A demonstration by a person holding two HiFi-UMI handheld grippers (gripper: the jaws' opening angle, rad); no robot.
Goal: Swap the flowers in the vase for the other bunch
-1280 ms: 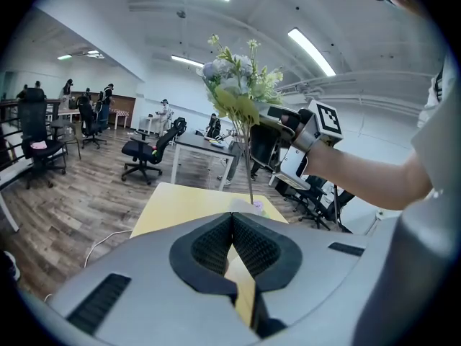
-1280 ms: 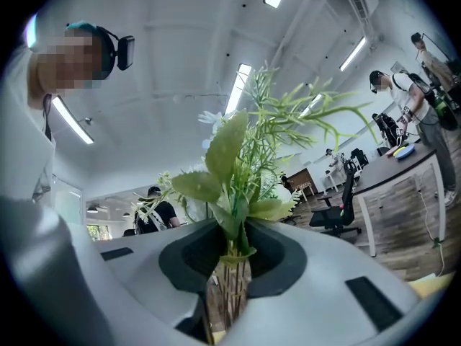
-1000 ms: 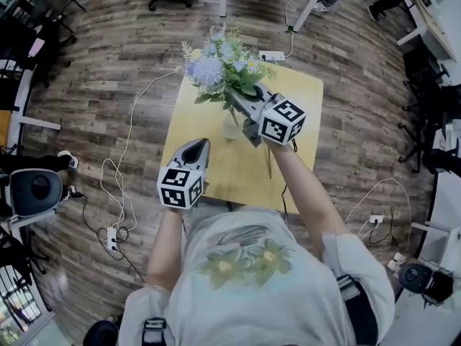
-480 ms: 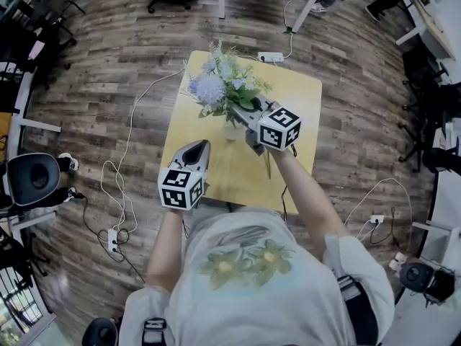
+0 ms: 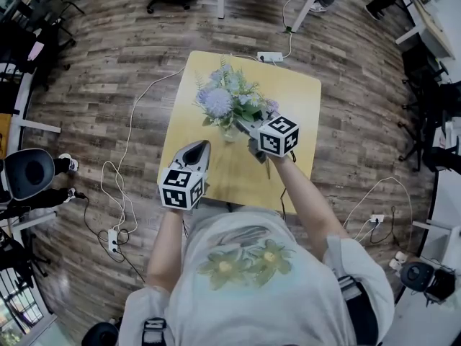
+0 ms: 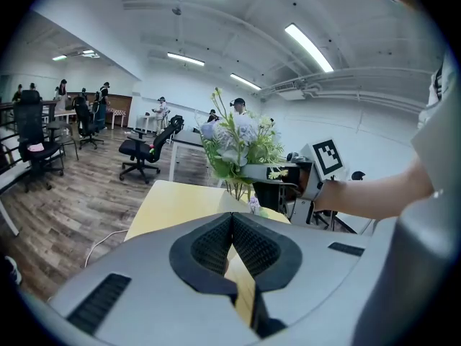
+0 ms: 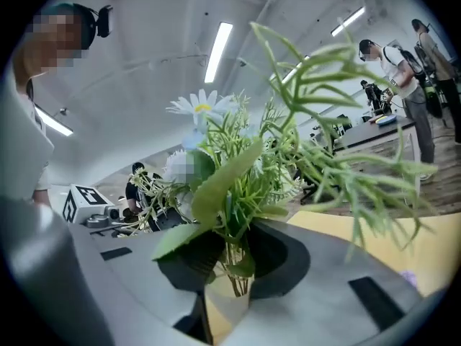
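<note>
One bunch of artificial flowers, with a pale blue pompom head, white daisies and feathery green leaves, is clamped by its thin stems between the ribbed black fingers of the right gripper. Right under the bunch stands a small clear vase on a square yellow surface with rounded corners. Whether the stems reach inside the vase I cannot tell. The left gripper, smooth grey plastic, has its fingers pressed together on nothing, above the surface's near edge.
</note>
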